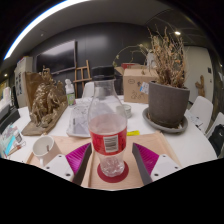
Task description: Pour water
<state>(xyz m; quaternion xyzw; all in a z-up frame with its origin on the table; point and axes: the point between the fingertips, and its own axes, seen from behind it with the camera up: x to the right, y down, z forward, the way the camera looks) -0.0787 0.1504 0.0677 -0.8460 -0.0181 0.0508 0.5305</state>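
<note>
A clear plastic bottle (108, 125) with a red label stands upright on a round red coaster (112, 174). It is between my fingers, close in front of the camera. My gripper (111, 154) is open, and there is a gap between the bottle and the magenta pads (76, 157) on either side. A small white cup (43, 148) sits on the table to the left, just beyond the left finger. The coaster lies on a tan mat (96, 178).
A dark pot with dried branches (167, 98) stands on a saucer at the right. A wooden root sculpture (45, 100) is at the left. A clear tray (80, 120) lies behind the bottle, and a cardboard box (139, 82) sits farther back on the white table (185, 148).
</note>
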